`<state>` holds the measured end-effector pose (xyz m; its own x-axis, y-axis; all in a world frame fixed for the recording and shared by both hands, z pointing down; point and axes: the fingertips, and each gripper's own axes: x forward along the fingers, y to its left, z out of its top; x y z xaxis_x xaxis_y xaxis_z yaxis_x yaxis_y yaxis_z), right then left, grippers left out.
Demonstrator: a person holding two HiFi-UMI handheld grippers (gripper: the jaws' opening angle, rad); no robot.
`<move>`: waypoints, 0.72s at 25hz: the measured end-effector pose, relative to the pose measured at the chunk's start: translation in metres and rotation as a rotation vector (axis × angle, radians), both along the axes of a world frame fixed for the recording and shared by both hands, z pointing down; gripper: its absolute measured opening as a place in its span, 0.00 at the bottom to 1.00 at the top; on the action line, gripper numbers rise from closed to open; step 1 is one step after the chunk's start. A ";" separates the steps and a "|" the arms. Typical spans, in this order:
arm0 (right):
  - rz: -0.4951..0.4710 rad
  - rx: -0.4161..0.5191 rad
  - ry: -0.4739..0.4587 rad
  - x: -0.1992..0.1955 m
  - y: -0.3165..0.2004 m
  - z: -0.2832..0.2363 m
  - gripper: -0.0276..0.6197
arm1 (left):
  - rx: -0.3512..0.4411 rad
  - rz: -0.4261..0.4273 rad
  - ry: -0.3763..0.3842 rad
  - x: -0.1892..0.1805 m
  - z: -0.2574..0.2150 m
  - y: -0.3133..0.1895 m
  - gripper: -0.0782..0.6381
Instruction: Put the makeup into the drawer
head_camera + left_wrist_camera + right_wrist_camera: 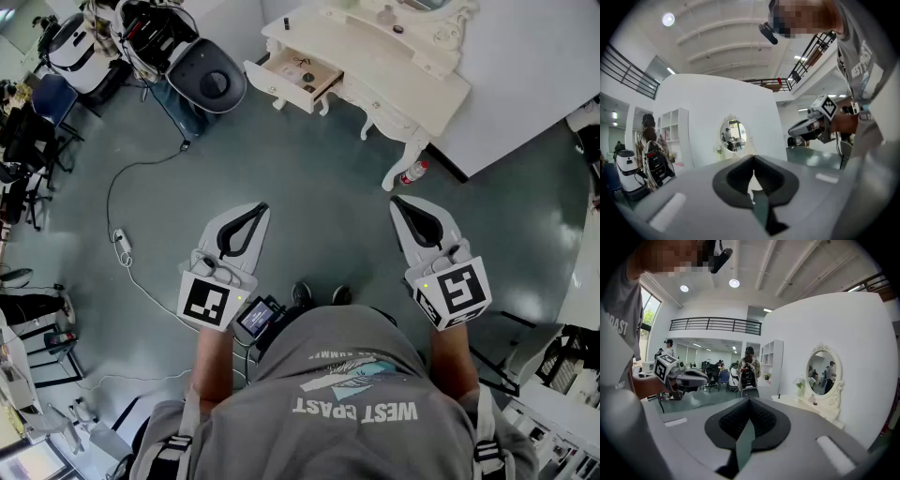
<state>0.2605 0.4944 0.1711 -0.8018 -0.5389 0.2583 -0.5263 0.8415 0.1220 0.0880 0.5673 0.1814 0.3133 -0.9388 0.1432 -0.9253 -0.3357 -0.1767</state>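
A white dressing table (375,66) stands at the far end of the floor, and its left drawer (302,77) is pulled open with small items lying in it. Small makeup items (398,29) sit on the tabletop; the right gripper view shows them below the oval mirror (824,373). My left gripper (265,206) and right gripper (394,200) are held level in front of my body, well short of the table. Both are shut with nothing between the jaws, as the left gripper (753,157) and right gripper (749,400) also appear in their own views.
A bottle (412,172) lies on the floor by a table leg. A power strip and cable (122,246) trail across the grey floor at left. Chairs and equipment (202,75) crowd the far left; a white partition wall (525,84) rises behind the table.
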 end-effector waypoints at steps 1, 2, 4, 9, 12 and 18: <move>-0.001 0.000 0.000 0.000 0.003 0.000 0.04 | 0.002 -0.002 0.003 0.000 0.000 0.003 0.11; -0.002 0.001 0.001 -0.001 0.006 0.000 0.04 | 0.003 -0.004 0.006 0.000 -0.001 0.006 0.11; -0.002 0.000 0.001 -0.001 0.010 -0.001 0.04 | 0.004 -0.007 0.011 -0.001 -0.001 0.010 0.11; 0.001 0.000 0.001 -0.001 0.013 -0.001 0.04 | 0.000 -0.005 0.008 -0.002 0.000 0.013 0.11; 0.007 -0.005 0.006 -0.004 0.014 0.002 0.04 | -0.005 0.000 0.014 -0.005 0.004 0.014 0.11; 0.020 -0.013 0.006 -0.013 0.020 0.004 0.04 | -0.006 0.016 0.024 -0.014 0.007 0.016 0.11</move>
